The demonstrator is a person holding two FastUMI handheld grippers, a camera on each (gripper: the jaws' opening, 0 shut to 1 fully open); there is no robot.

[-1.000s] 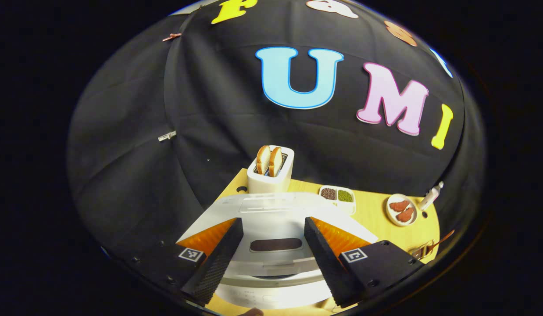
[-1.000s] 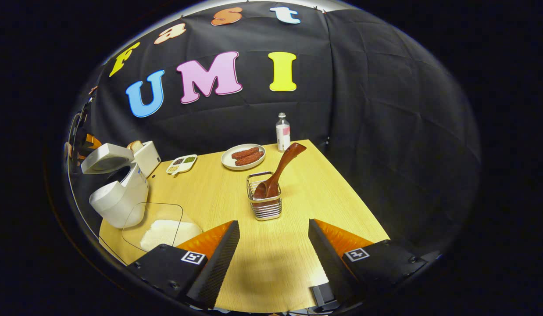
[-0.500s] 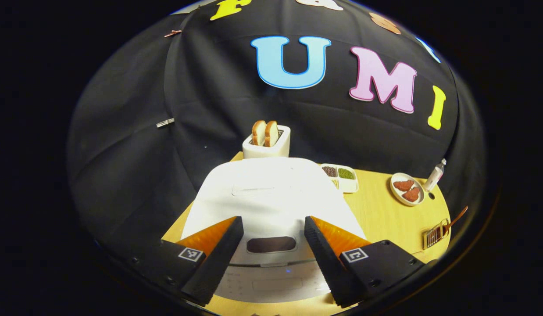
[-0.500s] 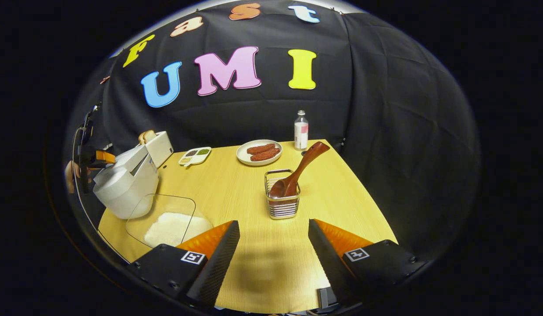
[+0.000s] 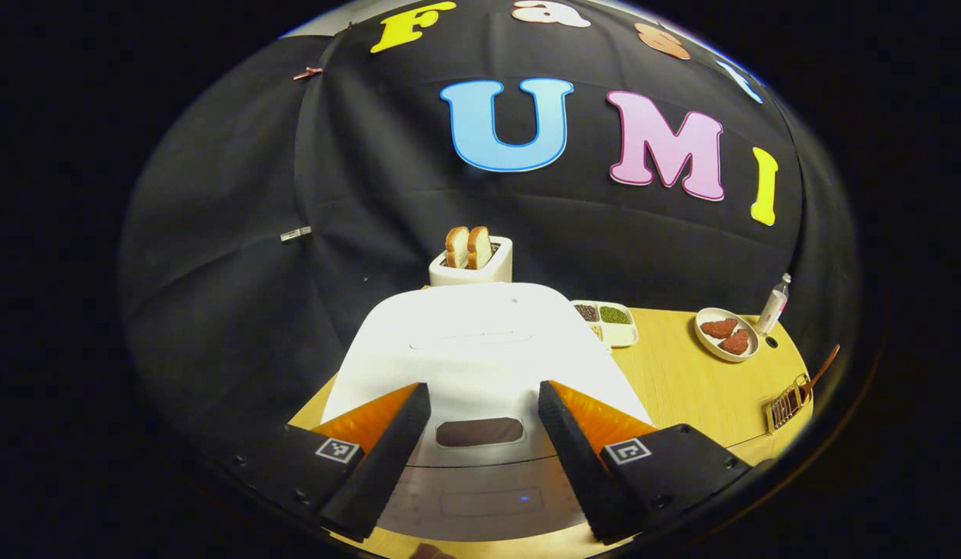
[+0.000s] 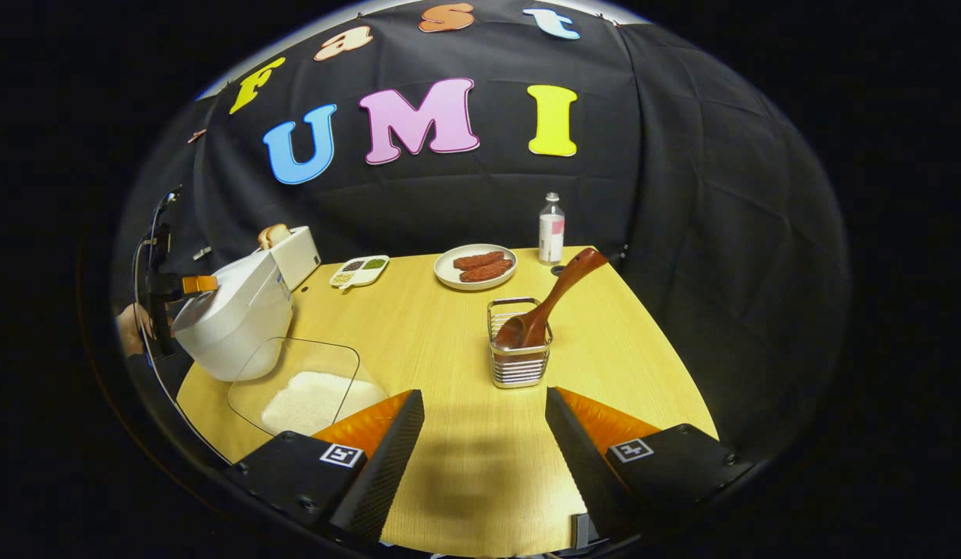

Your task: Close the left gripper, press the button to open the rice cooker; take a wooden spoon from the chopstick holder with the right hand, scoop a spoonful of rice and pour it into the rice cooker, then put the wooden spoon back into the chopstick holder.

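Sitting between spread jaws: closed rice cooker (image 5: 480, 349).

The white plastic rice cooker (image 5: 488, 349) has a smooth, faintly glossy shell. The pale yellow wooden desk (image 6: 442, 326) shows fine straight grain under a matt finish. A silvery wire chopstick holder (image 6: 519, 359) gleams like polished metal, and the reddish-brown wooden spoon (image 6: 554, 299) in it looks smooth and slightly shiny. The clear, glossy rounded-square container (image 6: 294, 376) holds matt white rice (image 6: 313, 392). The black booth wall (image 6: 682, 194) is creased matt cloth. The white round plate (image 6: 475, 266) looks glazed.
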